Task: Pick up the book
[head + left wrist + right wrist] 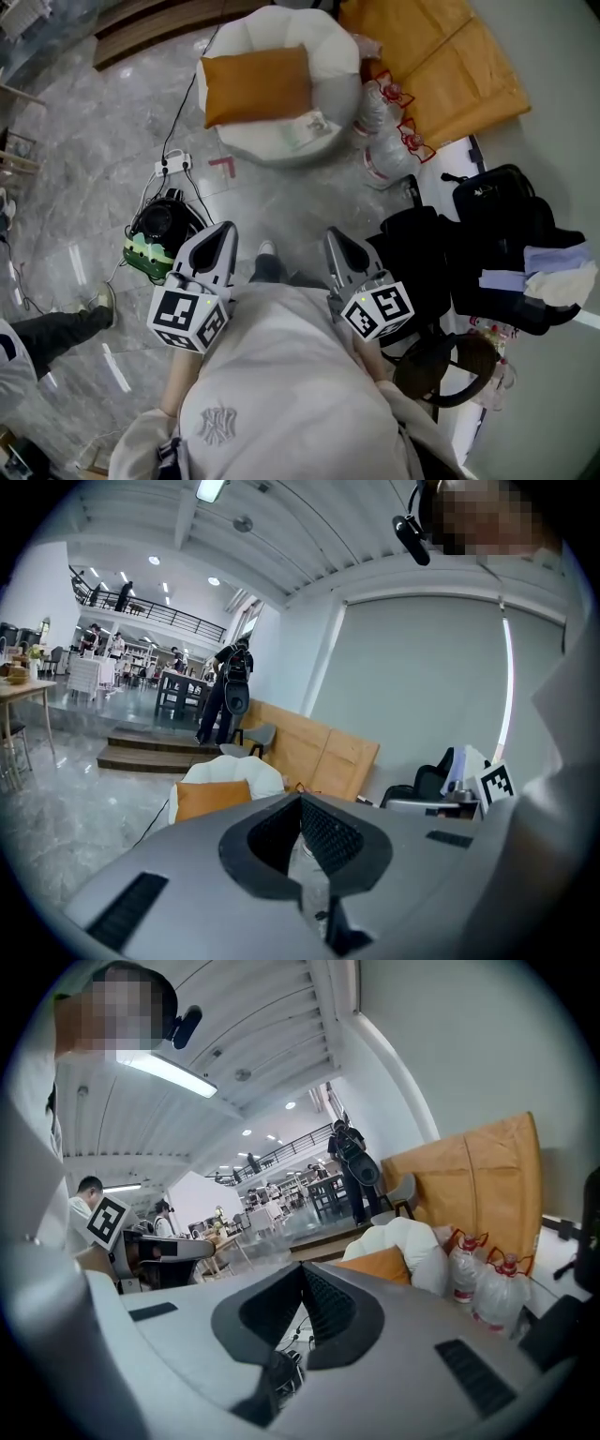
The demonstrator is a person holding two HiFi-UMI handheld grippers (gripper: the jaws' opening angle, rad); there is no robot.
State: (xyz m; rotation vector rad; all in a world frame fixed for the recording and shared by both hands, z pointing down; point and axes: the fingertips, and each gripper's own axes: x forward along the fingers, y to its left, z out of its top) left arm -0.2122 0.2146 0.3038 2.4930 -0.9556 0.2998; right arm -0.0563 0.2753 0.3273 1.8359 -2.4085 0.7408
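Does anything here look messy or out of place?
A power strip lies loose on the floor beside the white armchair, easy to trip over, and black bags are heaped together. Nothing looks spilled or broken.

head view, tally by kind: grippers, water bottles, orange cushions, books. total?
grippers: 2 (left gripper, right gripper)
water bottles: 2
orange cushion: 1
book: 1
total: 6

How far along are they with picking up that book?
Nothing looks done: the small pale book lies on the round white seat beside the orange cushion. In hand: nothing; the left claw and right claw are shut, empty, short of the seat. To do: reach, grip, lift.
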